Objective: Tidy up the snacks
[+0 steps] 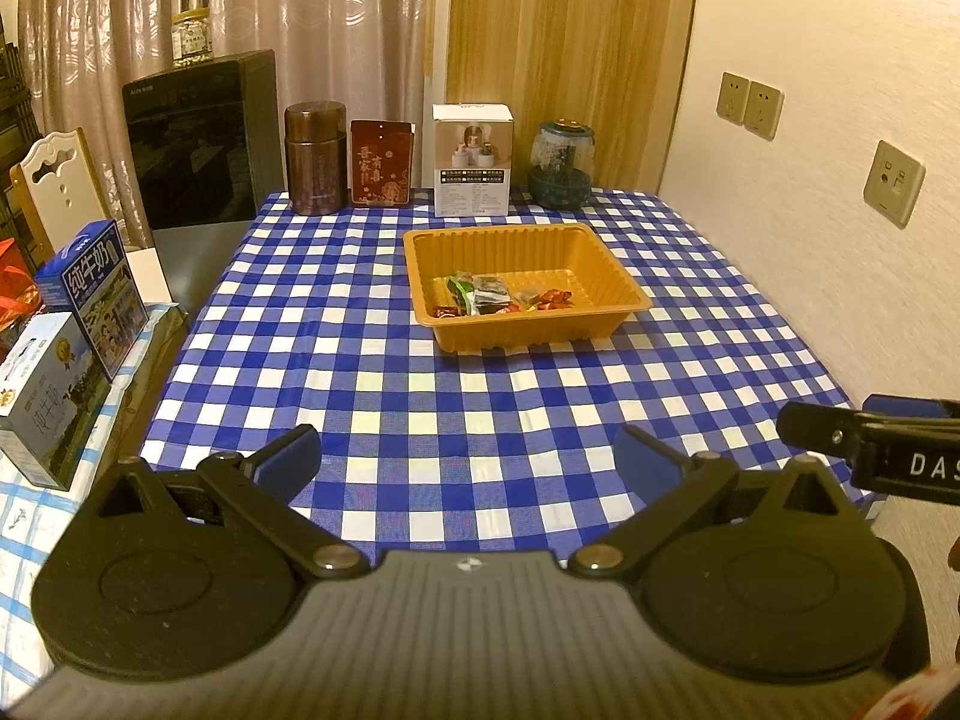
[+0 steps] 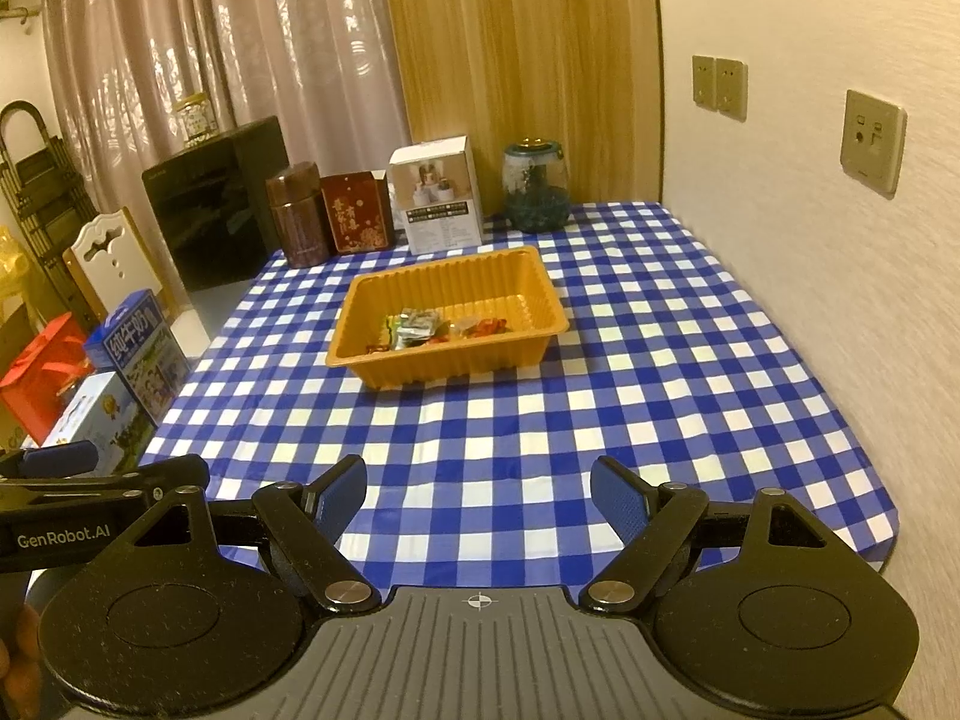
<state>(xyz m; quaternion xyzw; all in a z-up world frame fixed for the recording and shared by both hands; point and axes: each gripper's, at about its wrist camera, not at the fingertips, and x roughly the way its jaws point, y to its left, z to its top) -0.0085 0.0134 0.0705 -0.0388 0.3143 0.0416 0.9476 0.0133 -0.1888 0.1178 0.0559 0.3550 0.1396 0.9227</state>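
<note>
Left gripper: my left gripper [image 1: 468,456] hangs over the near edge of the surface, jaws spread wide, nothing between the blue pads [image 1: 294,450].
Right gripper: my right gripper [image 2: 478,495] is likewise spread wide and empty, low over the near edge; its tip also shows at the right of the left view.
Snacks: a small heap of wrapped snacks [image 1: 501,295] lies in the near half of the orange tray [image 1: 618,264], well ahead of both grippers.
Tray: sits toward the far middle of the surface [image 1: 360,360], on the blue-and-white checked cloth.
Back row: brown canister [image 1: 314,159], red box [image 1: 381,163], white box [image 1: 473,159] and glass jar [image 1: 561,165] stand along the far edge, behind the tray.
Left side: milk cartons [image 1: 90,294] stand beside the surface.
</note>
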